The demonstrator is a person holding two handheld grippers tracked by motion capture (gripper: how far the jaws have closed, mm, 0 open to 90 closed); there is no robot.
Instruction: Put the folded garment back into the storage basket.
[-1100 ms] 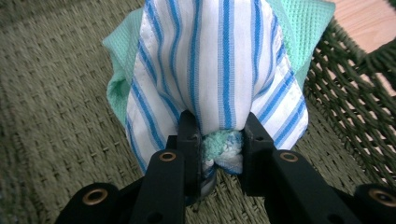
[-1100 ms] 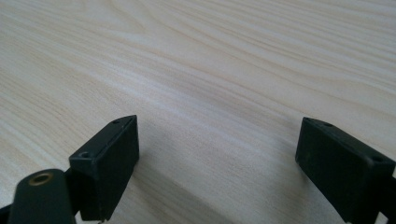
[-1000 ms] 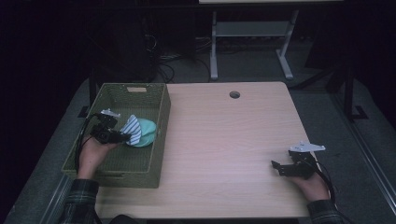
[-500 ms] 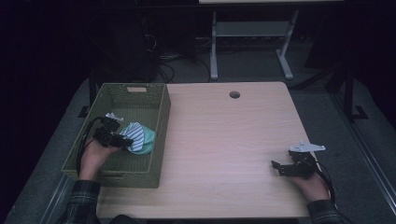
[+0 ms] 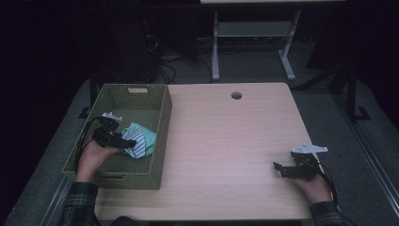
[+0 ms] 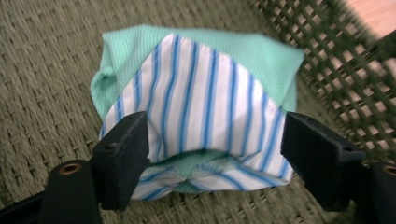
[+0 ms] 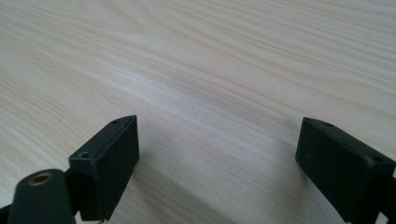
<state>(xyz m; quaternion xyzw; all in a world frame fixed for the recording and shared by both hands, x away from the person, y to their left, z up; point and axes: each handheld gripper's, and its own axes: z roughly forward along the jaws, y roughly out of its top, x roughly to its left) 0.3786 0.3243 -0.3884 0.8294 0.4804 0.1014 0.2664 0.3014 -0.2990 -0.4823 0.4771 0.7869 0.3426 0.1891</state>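
A folded cloth [image 5: 142, 142], mint green with a blue-and-white striped layer on top [image 6: 201, 107], lies on the floor of the olive woven basket [image 5: 163, 123] at the table's left. My left gripper [image 5: 129, 141] reaches into the basket. Its jaws have just been opening and now stand wide on either side of the cloth's near end [image 6: 217, 154], no longer pinching it. My right gripper [image 5: 278, 168] rests low over the bare wooden table [image 5: 226, 136] at the front right. It is open [image 7: 217, 149], with nothing between its jaws.
The basket's woven floor [image 6: 46, 70] and its lattice wall [image 6: 345, 84] surround the cloth closely. The tabletop has a round cable hole [image 5: 236, 95] near its far edge. A metal stand [image 5: 249, 33] is on the dark floor behind the table.
The left gripper's jaws have spread apart and let go of the cloth, which has settled slightly lower in the basket. The right gripper has not moved.
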